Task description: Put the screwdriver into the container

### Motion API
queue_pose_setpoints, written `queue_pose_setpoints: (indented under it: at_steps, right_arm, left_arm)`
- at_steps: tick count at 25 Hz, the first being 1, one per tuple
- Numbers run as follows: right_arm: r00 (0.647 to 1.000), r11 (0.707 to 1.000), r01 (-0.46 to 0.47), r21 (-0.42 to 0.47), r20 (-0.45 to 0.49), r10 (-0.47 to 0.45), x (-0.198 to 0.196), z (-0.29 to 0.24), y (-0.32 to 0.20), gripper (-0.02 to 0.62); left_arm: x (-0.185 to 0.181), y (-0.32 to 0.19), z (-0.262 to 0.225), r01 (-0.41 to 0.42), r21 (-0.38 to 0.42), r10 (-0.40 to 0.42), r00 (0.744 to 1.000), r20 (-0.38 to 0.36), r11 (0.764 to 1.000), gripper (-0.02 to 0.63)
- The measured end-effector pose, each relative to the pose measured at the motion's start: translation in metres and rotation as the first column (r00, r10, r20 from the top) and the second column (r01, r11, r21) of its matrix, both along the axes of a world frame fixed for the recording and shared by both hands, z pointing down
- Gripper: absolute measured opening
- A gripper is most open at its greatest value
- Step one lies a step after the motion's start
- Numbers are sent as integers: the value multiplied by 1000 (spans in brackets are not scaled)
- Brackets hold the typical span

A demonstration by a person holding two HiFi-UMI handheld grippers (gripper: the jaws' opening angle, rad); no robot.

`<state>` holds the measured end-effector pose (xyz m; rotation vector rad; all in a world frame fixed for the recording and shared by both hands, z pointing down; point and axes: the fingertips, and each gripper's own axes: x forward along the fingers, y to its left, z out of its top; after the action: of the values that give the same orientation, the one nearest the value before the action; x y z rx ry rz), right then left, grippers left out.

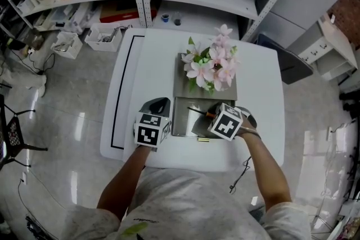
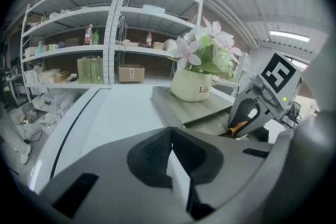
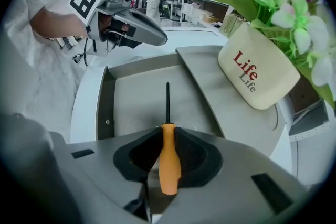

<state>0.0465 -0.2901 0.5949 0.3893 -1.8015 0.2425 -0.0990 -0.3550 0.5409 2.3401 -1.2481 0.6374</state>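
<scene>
While the right gripper [image 3: 168, 139] pinched the screwdriver [image 3: 169, 162] by its orange handle, the shaft hung over the grey container [image 3: 142, 99] at lower centre of the head view.
The container looked empty, a flower pot [image 3: 257, 73] on the slab [image 3: 210, 78] beside it; the left gripper [image 2: 170, 152] was pressed together on nothing. Released tilted, the tool might strike the rim and roll out.

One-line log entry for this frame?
right tongs: shut on screwdriver, tip over container | left tongs: shut, empty | screwdriver not yet released
</scene>
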Motion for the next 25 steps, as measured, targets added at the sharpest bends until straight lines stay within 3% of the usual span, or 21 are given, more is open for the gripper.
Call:
queue_pose_setpoints:
  at_steps: [11,18,22,25]
  right_arm:
    - [985,992,-111,58,138,102,9,-29,2,86]
    - [946,972,-207,115,279,168,15,-66,13,79]
    - [909,941,-298,162,350,228,27,-88,20,46]
    - [855,898,-399,184,429,292,37,-108,22,23]
  left_arm:
    - [-4,15,-21,37,43,-37,999,5,998,5]
    - [-6,28,-46,72,95,-72,997,6,993,5]
    - [1,43,-61,62,120,-64,998,6,991,5]
    - [7,55,-69,58,133,-59,998,5,989,5]
